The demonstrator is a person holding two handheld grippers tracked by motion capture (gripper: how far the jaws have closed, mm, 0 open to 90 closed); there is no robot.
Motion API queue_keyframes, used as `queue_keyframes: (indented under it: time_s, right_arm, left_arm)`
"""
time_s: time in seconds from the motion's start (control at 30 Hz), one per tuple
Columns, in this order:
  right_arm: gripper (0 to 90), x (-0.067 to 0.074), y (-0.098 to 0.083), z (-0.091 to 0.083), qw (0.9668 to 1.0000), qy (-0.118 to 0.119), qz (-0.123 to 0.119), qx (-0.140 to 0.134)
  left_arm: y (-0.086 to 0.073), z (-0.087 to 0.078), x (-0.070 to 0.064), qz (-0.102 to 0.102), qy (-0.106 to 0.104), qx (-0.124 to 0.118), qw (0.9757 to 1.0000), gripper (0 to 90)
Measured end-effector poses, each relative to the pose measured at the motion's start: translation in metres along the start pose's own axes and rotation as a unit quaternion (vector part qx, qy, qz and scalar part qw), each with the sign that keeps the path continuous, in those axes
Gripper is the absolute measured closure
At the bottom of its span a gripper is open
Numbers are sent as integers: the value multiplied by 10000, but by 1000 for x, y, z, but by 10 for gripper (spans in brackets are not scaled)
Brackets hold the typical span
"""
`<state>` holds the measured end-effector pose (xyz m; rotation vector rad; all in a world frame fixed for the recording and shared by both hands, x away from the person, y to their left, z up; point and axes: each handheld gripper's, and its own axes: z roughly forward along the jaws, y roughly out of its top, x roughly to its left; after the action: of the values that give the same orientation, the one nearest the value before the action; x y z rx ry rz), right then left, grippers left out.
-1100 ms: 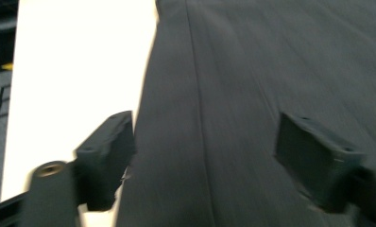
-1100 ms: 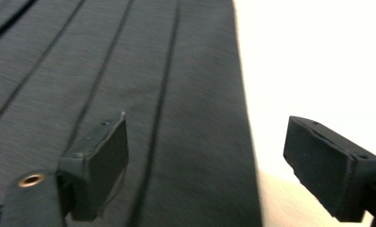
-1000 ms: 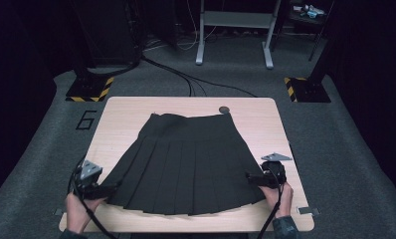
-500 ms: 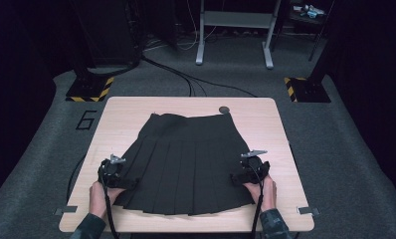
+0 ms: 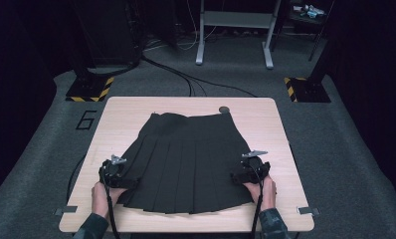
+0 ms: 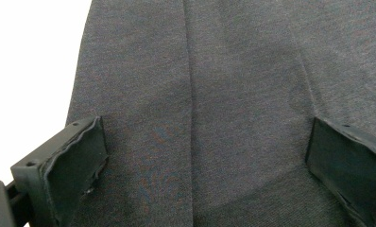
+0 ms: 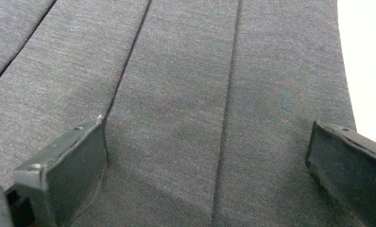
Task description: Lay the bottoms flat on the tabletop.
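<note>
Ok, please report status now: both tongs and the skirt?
Left tongs open, over skirt's left edge. Right tongs open, over right edge. Black pleated skirt flat on table, ungripped. Nothing in the way.

A small dark disc (image 5: 224, 109) lies on the table (image 5: 280, 129) near its far edge.

I see a light wooden table (image 5: 136, 112) on grey carpet (image 5: 345, 149), a metal frame stand (image 5: 234, 20), black cables (image 5: 186, 79) and hazard-striped bases (image 5: 89, 92) in darkness beyond.

Both hands reach forward, left gripper (image 5: 117, 172) and right gripper (image 5: 249, 169) level, each with fingers (image 6: 68, 165) apparently spread wide.
</note>
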<state>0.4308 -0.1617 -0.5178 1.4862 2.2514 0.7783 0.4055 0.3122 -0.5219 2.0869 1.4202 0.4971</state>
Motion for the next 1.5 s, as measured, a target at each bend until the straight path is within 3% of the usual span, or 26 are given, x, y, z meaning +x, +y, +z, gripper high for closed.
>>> queue_keyframes:
  time_s: [0.57,0.77,0.83,0.9,0.97,1.03,1.13,1.17,1.37,1.5]
  right_arm:
    - [0,-26,42,29,9999,-68,94,126]
    - [0,-29,48,32,9999,-54,66,145]
    - [0,-29,47,30,9999,-10,69,124]
    - [0,-27,44,20,10000,52,47,10]
    - [0,-26,43,15,9999,83,51,-28]
    - [0,-22,39,-5,9996,115,38,-248]
    - [0,-21,35,-17,9991,156,6,-399]
    - [0,-18,28,-31,9985,148,-28,-523]
    - [0,-17,11,-57,9972,140,-80,-725]
    - [0,-20,-12,-74,9963,58,-15,-860]
  left_arm:
    - [41,33,17,-40,11,-39,10000,0]
    - [45,35,19,-51,-1,-16,10000,0]
    - [45,32,21,-137,3,-7,9999,0]
    - [44,20,23,-233,-22,-215,9995,0]
    - [43,14,24,-233,-31,-271,9994,0]
    - [40,0,22,-174,19,-422,9990,0]
    - [33,-18,21,-133,-24,-615,9980,0]
    - [29,-25,20,-135,-12,-687,9975,0]
    - [6,-52,25,-103,17,-773,9969,0]
    - [-10,-62,27,-117,64,-796,9967,0]
